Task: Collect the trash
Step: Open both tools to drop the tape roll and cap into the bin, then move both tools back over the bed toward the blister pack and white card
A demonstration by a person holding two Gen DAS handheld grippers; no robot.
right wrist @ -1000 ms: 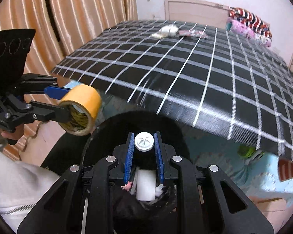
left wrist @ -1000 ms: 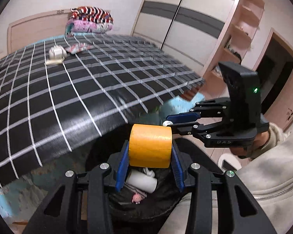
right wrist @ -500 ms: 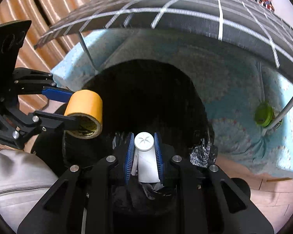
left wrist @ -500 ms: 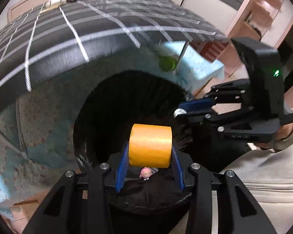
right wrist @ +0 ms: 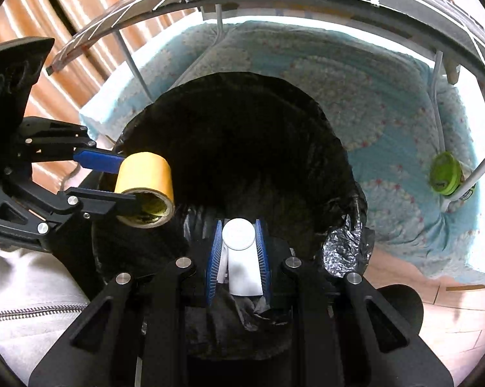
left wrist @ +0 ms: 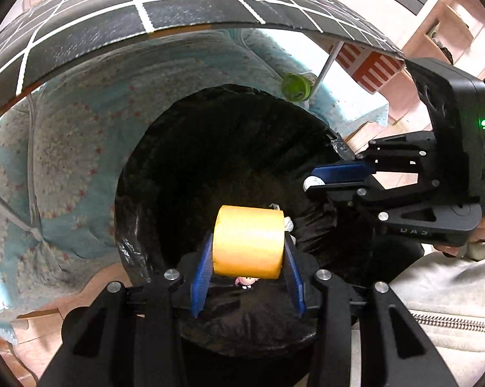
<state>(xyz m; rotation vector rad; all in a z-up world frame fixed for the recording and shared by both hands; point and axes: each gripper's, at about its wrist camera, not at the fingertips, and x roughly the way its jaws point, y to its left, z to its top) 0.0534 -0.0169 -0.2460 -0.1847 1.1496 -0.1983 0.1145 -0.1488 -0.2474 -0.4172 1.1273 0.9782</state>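
Both loads hang over the black-lined bin [left wrist: 229, 135] for dropping — left gripper [left wrist: 247, 258] pinching the yellow tape roll [left wrist: 247, 242], right gripper [right wrist: 237, 251] pinching a white capped bottle [right wrist: 242, 258].

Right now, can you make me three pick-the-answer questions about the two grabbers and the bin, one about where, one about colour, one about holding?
1. Where is the round black bag-lined trash bin?
A. on top of the checked table
B. on the floor under both grippers
C. on a shelf

2. What colour is the roll of tape in the left gripper?
A. yellow
B. red
C. green

3. What is the right gripper doing?
A. hanging open and empty
B. gripping a white plastic bottle
C. gripping a spoon

Answers: 1 B, the bin's dark mouth lies below both grippers. 2 A, the roll is plainly yellow. 3 B, the blue pads press the white bottle's sides.
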